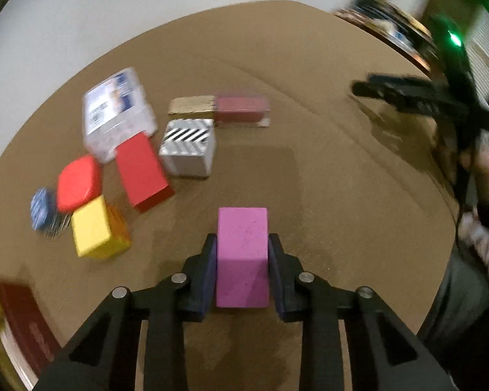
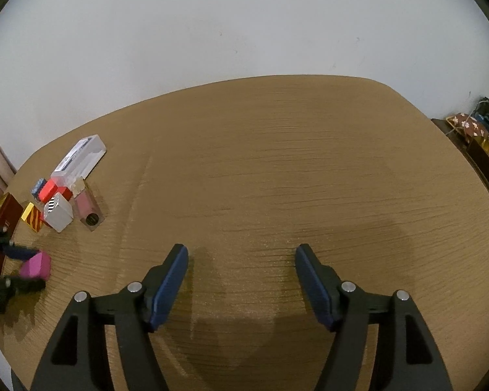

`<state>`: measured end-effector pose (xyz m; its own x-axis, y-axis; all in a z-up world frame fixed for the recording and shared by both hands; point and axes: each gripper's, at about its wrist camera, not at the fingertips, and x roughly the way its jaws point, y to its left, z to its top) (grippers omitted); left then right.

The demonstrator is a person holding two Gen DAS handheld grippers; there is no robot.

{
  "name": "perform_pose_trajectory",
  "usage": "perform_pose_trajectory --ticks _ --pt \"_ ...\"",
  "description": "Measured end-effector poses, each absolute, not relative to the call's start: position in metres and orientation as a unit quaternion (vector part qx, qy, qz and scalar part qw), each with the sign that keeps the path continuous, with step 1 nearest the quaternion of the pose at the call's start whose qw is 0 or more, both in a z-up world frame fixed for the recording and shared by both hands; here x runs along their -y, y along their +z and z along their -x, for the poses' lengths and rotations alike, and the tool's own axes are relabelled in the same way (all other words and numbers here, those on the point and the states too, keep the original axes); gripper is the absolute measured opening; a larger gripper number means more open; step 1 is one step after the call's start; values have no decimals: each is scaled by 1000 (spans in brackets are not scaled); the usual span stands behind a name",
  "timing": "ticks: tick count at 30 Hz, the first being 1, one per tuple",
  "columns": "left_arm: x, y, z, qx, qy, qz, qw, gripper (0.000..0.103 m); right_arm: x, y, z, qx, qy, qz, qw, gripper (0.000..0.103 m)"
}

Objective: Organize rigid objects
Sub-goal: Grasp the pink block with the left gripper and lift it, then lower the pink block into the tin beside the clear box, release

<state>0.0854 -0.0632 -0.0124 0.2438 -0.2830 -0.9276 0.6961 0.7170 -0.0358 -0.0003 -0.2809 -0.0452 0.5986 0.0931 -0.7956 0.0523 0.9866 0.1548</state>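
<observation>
My left gripper (image 1: 242, 244) is shut on a pink block (image 1: 242, 254) and holds it over the wooden table (image 1: 309, 169). The block also shows in the right wrist view (image 2: 36, 265), far left. Ahead and left lies a cluster: a clear plastic case (image 1: 117, 114), a striped silver box (image 1: 188, 150), a red box (image 1: 143, 169), a red rounded block (image 1: 78, 182), a yellow block (image 1: 94, 228), a blue round piece (image 1: 40, 208) and a gold-and-maroon case (image 1: 221, 109). My right gripper (image 2: 241, 257) is open and empty above bare table.
A dark red book (image 1: 19, 319) lies at the near left table edge. The right gripper (image 1: 407, 97) reaches in from the right. A side shelf with clutter (image 2: 472, 130) stands beyond the table's right edge. A white wall is behind the table.
</observation>
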Motion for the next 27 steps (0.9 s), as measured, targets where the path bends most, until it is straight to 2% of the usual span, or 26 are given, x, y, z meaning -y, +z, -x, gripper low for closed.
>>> perform_pose_trajectory --ticks 4,7,11,14,20,27 --pt "55 10 -48 -507 -250 -146 812 26 283 -45 0 -447 13 -86 890 70" --pt "31 46 -22 -502 -212 -82 834 26 283 -46 1 -447 15 -87 890 71" --pt "-40 95 -19 -506 -139 -17 851 26 281 -46 -1 -450 15 -78 889 73" --pt "-108 118 -42 -513 -64 -7 856 26 280 -46 -1 -452 13 -70 889 74" --pt "-167 100 -112 -538 -7 78 839 26 278 -46 -4 -456 10 -58 888 74" --pt "-165 50 -162 -556 33 101 824 26 275 -46 -6 -459 8 -48 887 76"
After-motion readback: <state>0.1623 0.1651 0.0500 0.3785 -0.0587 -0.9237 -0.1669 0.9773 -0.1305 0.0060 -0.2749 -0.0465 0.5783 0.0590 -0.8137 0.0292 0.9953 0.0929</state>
